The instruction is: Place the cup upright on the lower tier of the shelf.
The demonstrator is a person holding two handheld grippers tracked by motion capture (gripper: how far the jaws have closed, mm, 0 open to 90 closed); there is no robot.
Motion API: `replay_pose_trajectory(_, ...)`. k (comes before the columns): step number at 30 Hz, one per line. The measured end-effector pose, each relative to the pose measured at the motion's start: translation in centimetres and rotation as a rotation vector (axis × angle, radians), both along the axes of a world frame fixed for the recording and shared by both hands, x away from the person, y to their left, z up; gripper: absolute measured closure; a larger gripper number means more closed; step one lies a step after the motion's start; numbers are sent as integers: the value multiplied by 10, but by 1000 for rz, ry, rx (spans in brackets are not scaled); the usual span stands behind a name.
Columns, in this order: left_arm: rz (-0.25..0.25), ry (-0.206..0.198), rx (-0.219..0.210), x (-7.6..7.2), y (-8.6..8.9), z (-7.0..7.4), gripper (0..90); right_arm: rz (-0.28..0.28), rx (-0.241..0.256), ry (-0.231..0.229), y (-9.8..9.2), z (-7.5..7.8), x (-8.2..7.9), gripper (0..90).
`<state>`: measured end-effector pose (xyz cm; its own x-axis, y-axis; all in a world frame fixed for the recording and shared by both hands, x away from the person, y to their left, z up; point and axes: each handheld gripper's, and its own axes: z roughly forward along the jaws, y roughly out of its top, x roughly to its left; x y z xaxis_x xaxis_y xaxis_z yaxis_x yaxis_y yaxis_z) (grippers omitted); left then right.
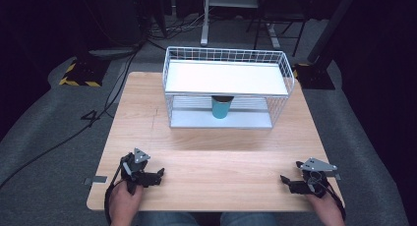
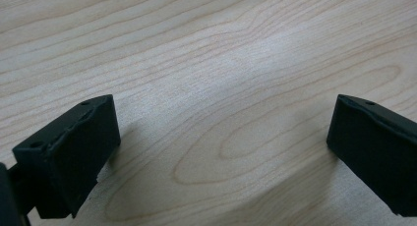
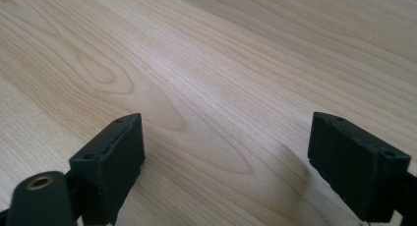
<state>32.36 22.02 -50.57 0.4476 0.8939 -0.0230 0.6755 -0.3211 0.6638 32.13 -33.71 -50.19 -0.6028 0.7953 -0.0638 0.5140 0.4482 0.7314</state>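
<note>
Both tongs, left and right, rest wide open and empty on the tabletop at six o'clock, seemingly parked clear of the teal cup shelved in the wire rack at twelve.

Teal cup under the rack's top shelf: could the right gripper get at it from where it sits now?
Probably yes. The teal cup stands at the wire rack's open front, bare table lies between, and the right gripper is open, though the low shelf forces a sideways approach.

Teal cup upright under rack shelf
</note>
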Motion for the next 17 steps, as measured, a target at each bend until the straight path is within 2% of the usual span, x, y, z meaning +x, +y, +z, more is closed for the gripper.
replay_pose_trajectory(2, 0, 1, -2, 0, 0, 0, 0, -2, 1, 1, 0, 0, 0, 141)
replay_pose_trajectory(4, 0, 2, -2, 0, 0, 0, 0, 3, 28, 5, 0, -2, 1, 137)
replay_pose_trajectory(5, 0, 1, -1, 0, 0, 0, 0, 7, 44, 33, -1, -3, 2, 125)
replay_pose_trajectory(17, -4, 2, -2, 1, 0, 0, 0, 6, 42, 40, -1, -3, 3, 110)
